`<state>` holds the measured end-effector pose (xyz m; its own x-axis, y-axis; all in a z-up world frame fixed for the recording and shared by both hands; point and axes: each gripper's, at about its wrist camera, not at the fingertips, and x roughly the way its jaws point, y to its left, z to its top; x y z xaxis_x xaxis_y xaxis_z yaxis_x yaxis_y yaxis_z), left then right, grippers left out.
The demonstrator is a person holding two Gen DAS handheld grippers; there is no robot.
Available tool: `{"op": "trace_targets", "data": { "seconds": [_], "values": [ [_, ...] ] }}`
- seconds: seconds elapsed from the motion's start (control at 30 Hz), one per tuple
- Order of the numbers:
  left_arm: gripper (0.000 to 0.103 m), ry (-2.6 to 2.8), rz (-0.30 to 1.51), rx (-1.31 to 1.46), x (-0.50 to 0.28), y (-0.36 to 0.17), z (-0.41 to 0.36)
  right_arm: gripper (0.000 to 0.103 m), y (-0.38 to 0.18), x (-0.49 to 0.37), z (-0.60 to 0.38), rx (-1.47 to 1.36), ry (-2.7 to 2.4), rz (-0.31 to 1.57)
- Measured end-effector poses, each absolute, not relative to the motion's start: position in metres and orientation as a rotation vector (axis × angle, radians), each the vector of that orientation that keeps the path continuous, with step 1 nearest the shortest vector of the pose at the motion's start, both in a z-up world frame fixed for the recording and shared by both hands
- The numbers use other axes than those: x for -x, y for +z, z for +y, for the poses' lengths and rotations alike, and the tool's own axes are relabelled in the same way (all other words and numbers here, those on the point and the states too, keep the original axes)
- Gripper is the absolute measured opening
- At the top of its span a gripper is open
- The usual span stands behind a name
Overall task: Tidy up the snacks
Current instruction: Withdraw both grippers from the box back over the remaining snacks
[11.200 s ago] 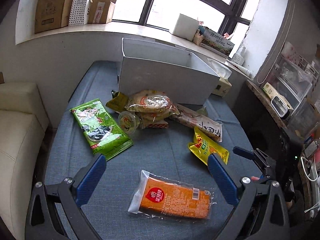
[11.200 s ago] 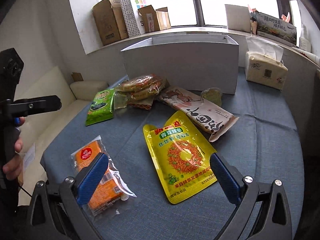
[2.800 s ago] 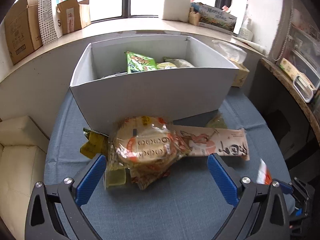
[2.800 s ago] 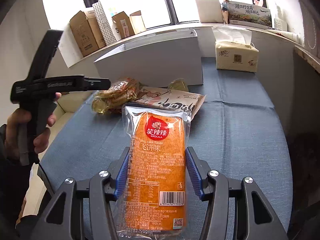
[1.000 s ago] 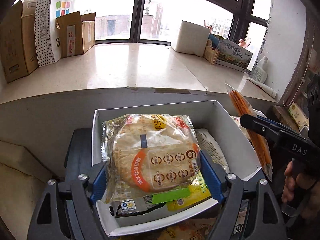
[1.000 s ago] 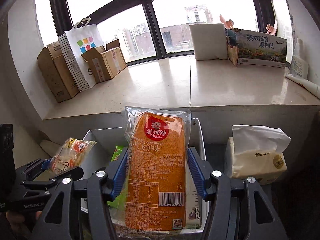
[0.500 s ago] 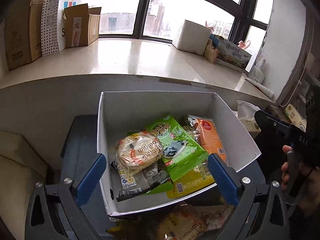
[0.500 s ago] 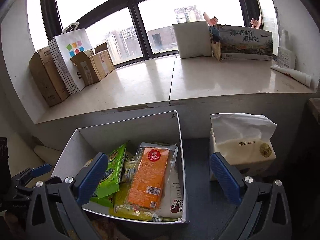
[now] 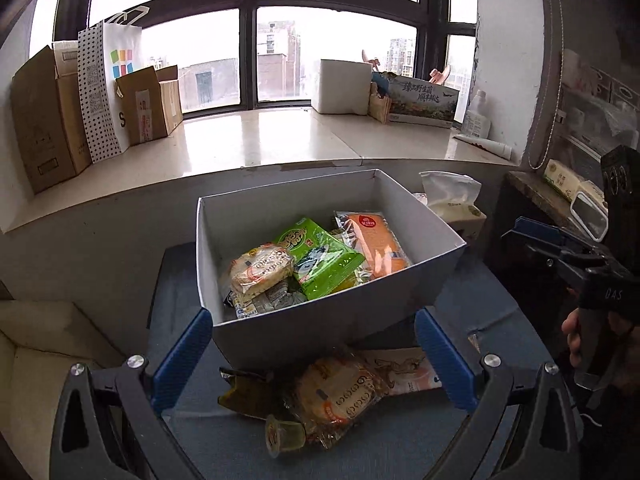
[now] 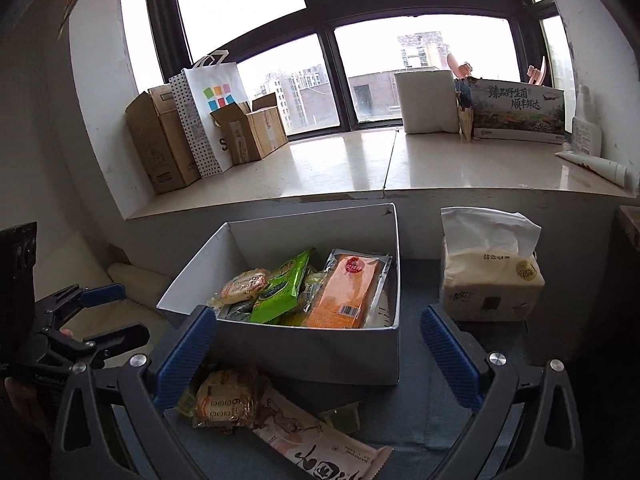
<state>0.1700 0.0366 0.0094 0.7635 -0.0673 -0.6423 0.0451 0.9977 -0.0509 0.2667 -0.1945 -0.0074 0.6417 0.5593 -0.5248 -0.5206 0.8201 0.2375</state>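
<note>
Both the left claw (image 9: 312, 354) and right claw (image 10: 316, 354) are held wide open and empty. Just beneath them a rice cracker pack (image 9: 338, 394) and a long pink packet (image 10: 320, 436) are left on the surface; beyond, the white box (image 9: 320, 332) is part-filled. A descent and pinch is judged next

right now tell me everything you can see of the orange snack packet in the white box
The flat orange snack packet has a clear plastic wrapper, a round red logo near its far end and a barcode label near its close end. It lies slanted along the right side of the open white cardboard box, on top of other snacks, beside the green foil packet. Neither gripper touches it.
</note>
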Motion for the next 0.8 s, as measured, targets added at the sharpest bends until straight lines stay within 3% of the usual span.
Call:
{"op": "trace_targets", "data": {
  "seconds": [0.4, 0.8],
  "values": [
    [0.103, -0.045, 0.727, 0.1, -0.06, -0.037, 0.039, 0.103, -0.082, -0.16, -0.186, -0.005, 0.705, 0.695],
    [0.103, -0.037, 0.743, 0.213, -0.02, -0.062, 0.061, 0.103, -0.113, -0.149, -0.134, 0.056, 0.751, 0.744]
  ]
}}
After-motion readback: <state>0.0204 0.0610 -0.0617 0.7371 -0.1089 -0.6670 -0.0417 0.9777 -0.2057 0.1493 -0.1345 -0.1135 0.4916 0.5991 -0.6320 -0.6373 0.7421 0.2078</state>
